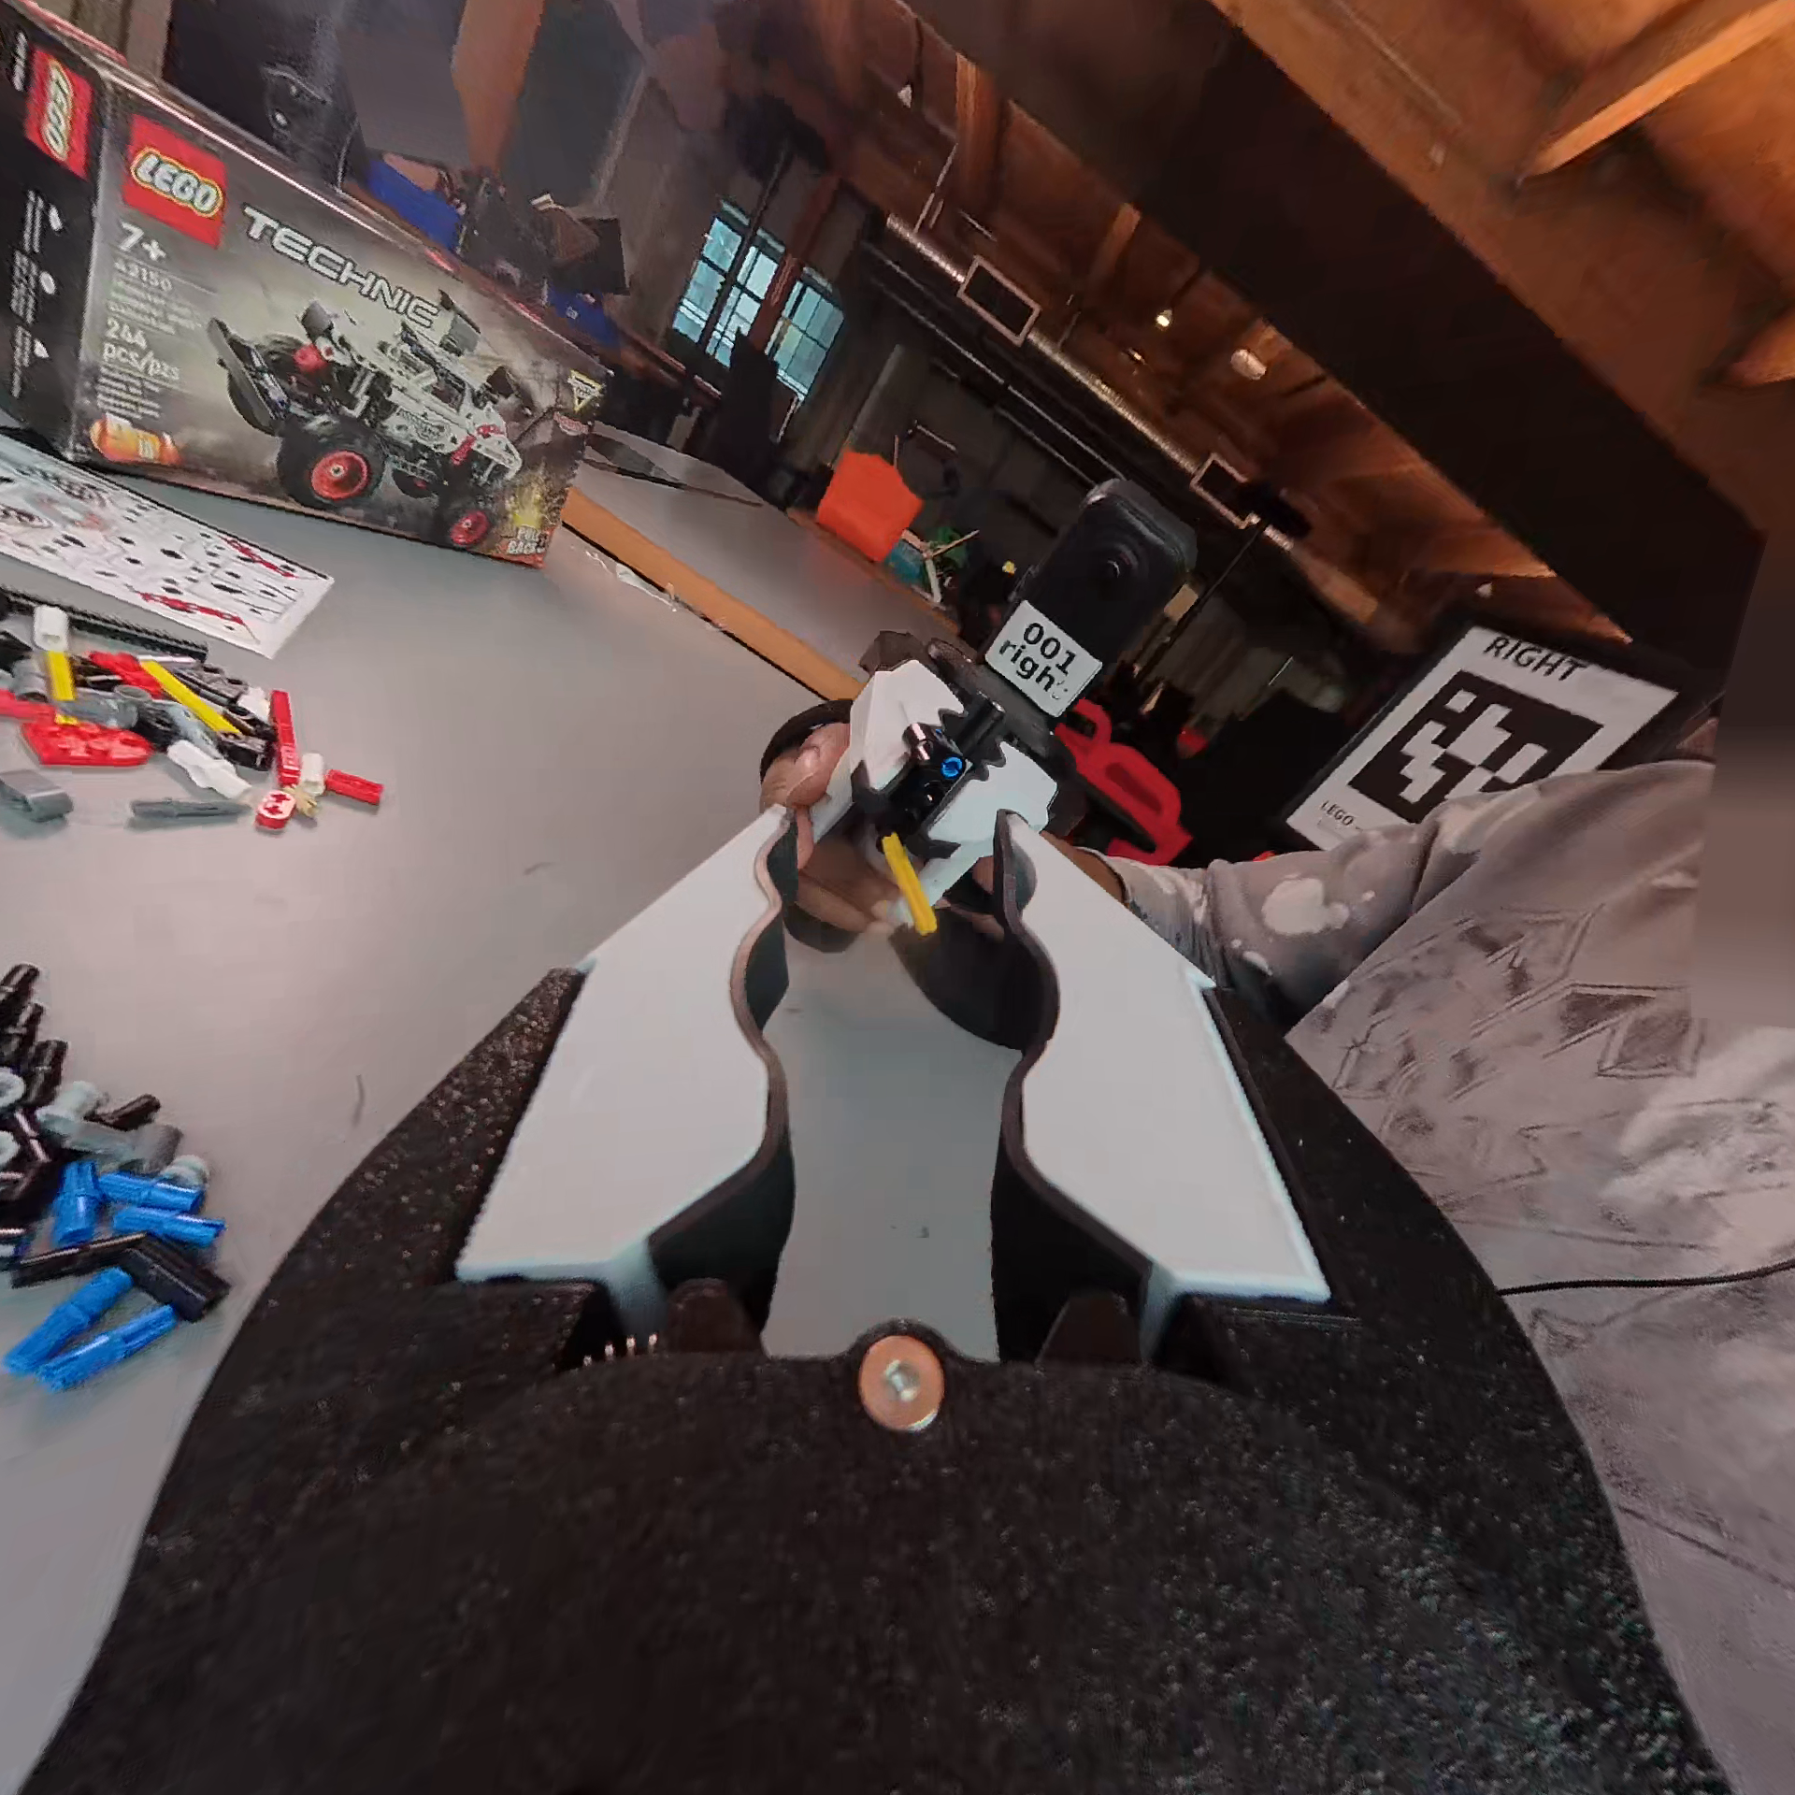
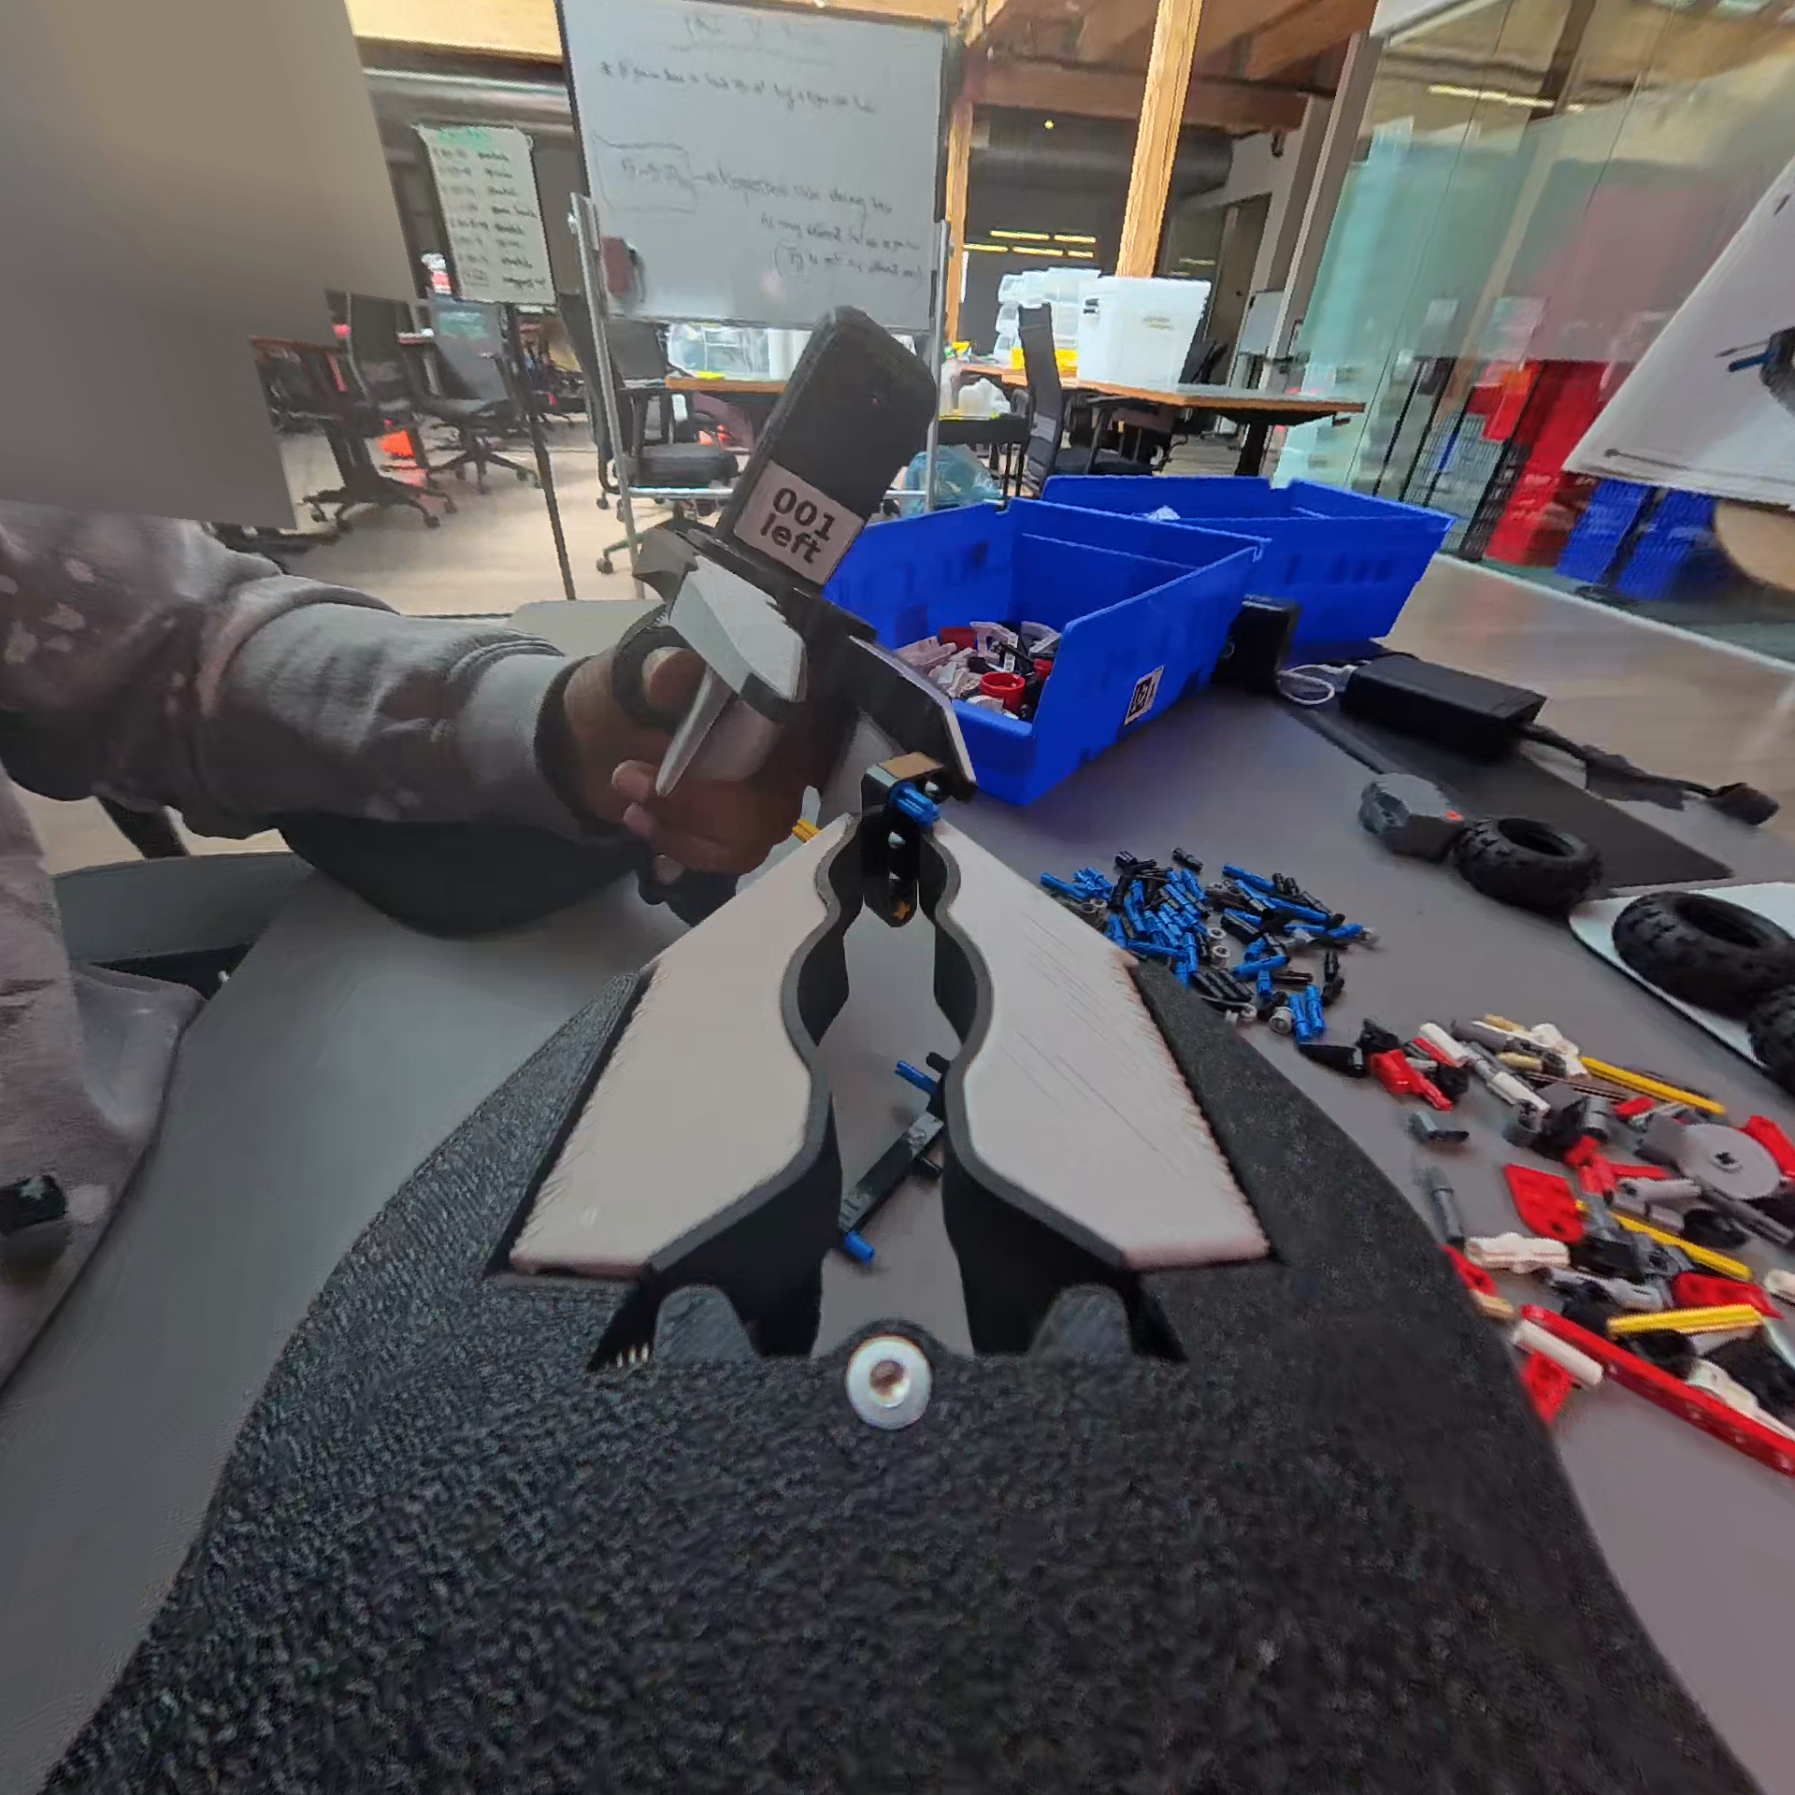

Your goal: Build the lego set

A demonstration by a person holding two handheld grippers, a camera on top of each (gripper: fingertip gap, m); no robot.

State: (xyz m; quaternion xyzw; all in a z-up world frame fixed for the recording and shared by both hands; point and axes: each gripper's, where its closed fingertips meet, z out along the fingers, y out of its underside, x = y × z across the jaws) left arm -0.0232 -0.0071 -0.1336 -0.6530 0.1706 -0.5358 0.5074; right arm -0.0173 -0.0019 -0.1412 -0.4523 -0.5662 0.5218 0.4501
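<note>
Your right gripper pinches a small black lego assembly with a blue pin, lifted above the table. Your left gripper meets it with fingers parted, clamping nothing. Loose parts lie toward the table's right edge.

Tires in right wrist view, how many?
3: one tire alone on the table's far right, a second tire on a white sheet, a third tire cut off at the frame edge. More may lie outside the frame.
</note>
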